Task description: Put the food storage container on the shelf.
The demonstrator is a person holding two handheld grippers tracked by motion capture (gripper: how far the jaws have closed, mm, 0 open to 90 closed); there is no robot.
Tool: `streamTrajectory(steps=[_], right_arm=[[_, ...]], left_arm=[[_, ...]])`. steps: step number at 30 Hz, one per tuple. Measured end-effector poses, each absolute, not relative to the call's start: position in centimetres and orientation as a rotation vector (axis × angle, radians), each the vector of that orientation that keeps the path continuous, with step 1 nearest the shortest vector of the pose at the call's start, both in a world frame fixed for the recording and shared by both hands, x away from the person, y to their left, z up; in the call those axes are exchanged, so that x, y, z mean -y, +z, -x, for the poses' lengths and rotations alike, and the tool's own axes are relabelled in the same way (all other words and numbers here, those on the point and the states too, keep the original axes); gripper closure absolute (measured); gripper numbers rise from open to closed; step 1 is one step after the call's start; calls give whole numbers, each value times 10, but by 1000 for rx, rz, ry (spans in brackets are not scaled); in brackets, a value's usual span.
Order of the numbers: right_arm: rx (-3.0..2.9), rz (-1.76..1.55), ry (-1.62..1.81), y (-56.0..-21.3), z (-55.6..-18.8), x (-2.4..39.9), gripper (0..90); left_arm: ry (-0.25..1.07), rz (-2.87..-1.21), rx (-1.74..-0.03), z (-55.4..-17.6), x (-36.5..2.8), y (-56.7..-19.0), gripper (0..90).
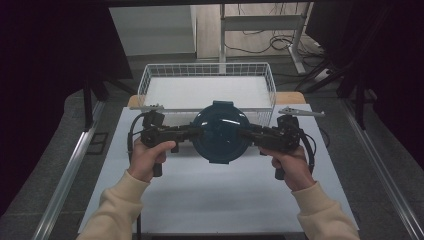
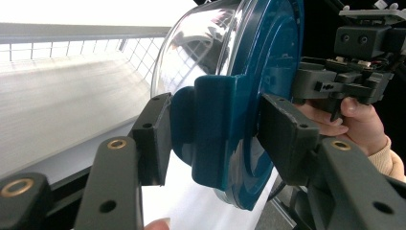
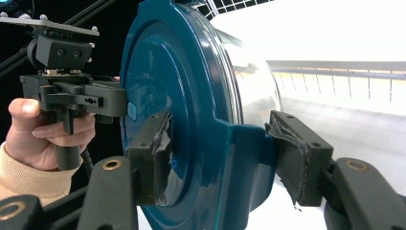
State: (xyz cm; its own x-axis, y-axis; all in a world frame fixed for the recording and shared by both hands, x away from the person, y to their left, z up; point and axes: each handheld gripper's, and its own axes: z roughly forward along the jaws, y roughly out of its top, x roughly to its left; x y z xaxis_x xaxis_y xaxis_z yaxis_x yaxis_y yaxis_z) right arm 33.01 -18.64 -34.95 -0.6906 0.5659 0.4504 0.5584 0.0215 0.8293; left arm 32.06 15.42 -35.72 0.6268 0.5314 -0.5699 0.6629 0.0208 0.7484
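Container (image 1: 220, 131): round, dark blue lid w/ clear body, held off table (image 1: 210, 200) just in front of wire basket (image 1: 150, 75), lid toward person.
Left gripper (image 1: 197, 131): clenched on container's left clip tab; jaws either side of it (image 2: 210, 139).
Right gripper (image 1: 243, 133): clamped on the right tab (image 3: 239, 158); pad rubber torn.
Hands: left hand (image 1: 147, 157), right hand (image 1: 290, 165), each round a grip handle.
Basket: white, at table's far edge, behind container.
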Motion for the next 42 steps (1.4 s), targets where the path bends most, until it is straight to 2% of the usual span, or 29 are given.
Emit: streamTrajectory(steps=[14,42], right_arm=[[-2252,-1210,1770,-329,-351,178,420],[-2275,-1205,1759,-291,-425,163,421]], left_arm=[[-136,-1617,-997,-344,-161,-346,468],[-133,-1588,-1005,-414,-177,-311,470]])
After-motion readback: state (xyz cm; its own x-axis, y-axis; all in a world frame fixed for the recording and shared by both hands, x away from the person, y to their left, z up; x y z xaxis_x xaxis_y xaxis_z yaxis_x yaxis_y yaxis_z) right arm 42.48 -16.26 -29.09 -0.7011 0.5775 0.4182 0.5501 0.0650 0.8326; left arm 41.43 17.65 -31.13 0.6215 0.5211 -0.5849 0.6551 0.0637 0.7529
